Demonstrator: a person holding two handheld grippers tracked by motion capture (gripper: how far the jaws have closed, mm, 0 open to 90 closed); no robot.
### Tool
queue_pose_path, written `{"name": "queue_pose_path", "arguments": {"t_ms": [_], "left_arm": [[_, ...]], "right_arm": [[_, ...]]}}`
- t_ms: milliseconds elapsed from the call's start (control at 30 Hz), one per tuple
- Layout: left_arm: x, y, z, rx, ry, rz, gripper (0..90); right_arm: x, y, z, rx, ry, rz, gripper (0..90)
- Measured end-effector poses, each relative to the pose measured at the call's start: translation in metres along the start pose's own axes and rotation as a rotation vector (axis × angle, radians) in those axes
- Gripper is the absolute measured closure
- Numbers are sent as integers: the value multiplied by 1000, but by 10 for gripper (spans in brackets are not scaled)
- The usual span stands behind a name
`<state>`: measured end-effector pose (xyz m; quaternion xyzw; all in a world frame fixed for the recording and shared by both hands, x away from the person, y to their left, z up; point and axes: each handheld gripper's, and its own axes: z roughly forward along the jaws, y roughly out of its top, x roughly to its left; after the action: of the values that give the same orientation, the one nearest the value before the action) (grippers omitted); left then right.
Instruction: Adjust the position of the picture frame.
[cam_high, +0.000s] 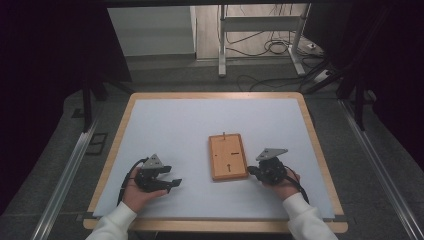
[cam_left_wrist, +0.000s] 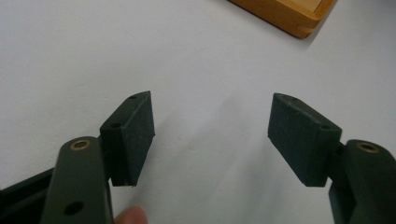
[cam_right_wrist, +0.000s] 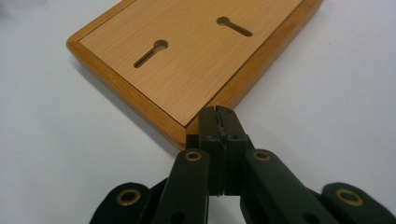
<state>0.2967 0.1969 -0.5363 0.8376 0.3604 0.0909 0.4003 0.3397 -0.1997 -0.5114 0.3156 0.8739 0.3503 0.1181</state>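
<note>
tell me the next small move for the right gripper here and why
Probably nudge the right gripper forward to push the wooden board leftward: its jaws are shut, tips at the board's corner, while the left gripper waits open, apart from it.

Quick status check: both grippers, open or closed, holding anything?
Left gripper: open, holding nothing, over the white mat.
Right gripper: closed, empty, jaw tips at the corner of the wooden board.

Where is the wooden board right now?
In the high view, the wooden board lies flat on the white table, a bit right of the middle. The shut right gripper sits at its near right corner; the open left gripper is farther off.
</note>
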Motion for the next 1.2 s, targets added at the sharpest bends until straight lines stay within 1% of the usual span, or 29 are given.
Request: {"name": "queue_pose_path", "arguments": {"t_ms": [233, 300, 500, 667, 933, 1067, 1200], "left_arm": [[0, 0, 0, 2, -1, 0, 310], [-1, 0, 1, 3, -1, 1, 310], [-1, 0, 1, 3, -2, 1, 310], [-1, 0, 1, 4, -2, 2, 310], [-1, 0, 1, 4, -2, 4, 310], [0, 0, -1, 1, -1, 1, 309], [0, 0, -1, -1, -2, 1, 309]], "right_arm": [[6, 1, 3, -5, 23, 0, 900], [8, 1, 3, -6, 22, -7, 900], [10, 1, 5, -13, 36, -2, 900], [14, 2, 6, -17, 43, -14, 900], [13, 1, 7, -25, 55, -13, 900], [10, 1, 9, -18, 56, -4, 900], [6, 2, 11, -21, 40, -2, 900]]}}
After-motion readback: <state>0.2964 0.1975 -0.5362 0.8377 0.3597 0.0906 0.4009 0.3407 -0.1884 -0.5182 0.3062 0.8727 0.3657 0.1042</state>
